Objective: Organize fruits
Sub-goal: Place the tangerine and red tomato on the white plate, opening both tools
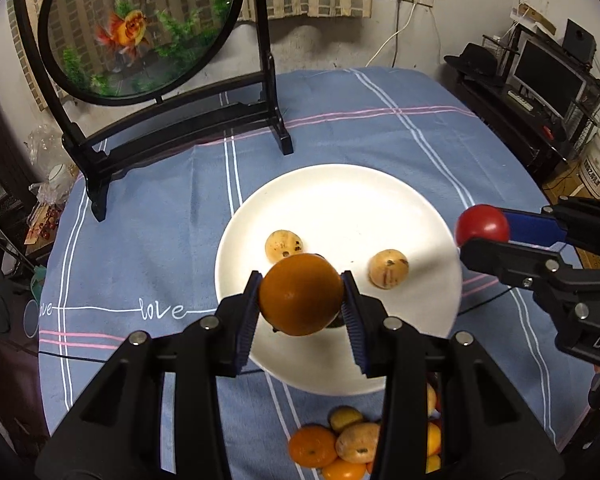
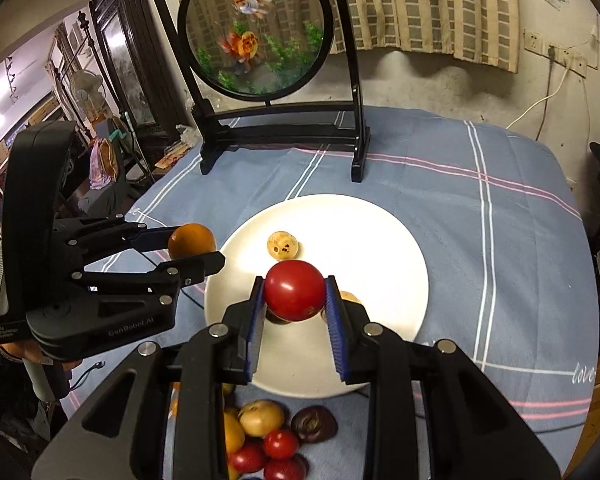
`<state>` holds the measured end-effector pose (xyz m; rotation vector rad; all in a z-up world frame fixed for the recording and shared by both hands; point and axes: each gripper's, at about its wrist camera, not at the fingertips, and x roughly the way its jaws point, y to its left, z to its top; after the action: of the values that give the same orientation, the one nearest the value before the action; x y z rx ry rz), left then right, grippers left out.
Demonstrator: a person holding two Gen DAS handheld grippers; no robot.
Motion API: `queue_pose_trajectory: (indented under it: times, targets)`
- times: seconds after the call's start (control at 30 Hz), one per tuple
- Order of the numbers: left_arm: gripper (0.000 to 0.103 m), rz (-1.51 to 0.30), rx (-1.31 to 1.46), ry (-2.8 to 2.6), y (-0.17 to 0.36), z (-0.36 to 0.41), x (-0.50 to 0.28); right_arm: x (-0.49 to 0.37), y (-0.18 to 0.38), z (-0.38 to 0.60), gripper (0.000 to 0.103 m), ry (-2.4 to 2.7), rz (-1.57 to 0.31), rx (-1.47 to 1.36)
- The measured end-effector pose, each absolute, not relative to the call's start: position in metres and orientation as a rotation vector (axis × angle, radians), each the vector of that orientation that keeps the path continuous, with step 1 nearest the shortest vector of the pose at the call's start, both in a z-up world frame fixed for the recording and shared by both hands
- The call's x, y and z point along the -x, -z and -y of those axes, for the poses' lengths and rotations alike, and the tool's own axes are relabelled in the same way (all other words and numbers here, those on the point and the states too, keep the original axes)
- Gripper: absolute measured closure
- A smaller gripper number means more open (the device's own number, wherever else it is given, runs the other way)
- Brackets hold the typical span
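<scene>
L tool (image 1: 302, 300) grips an orange (image 1: 300, 294), hanging over the near-left rim of the plate (image 1: 340, 200). R tool (image 2: 294, 300) grips a tomato (image 2: 294, 290) over its near-right part. Drop is straight down for both; far half bare, two small fruits mid-plate, w/ the pile on the table (image 2: 500, 220) just behind.

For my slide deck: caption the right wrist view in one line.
Right claw holds a red tomato above the white plate; left claw carries an orange alongside.
</scene>
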<state>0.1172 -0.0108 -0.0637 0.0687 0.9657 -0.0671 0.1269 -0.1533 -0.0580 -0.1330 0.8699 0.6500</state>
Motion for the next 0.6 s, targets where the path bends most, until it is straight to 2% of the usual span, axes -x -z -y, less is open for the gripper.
queue_pose_trajectory:
  times: [0.6]
  targets:
    - [0.063,-1.018,-0.03,0.054,0.106,-0.016,-0.145,-0.173,0.097,0.146,0.074,-0.634,-0.952,0.151]
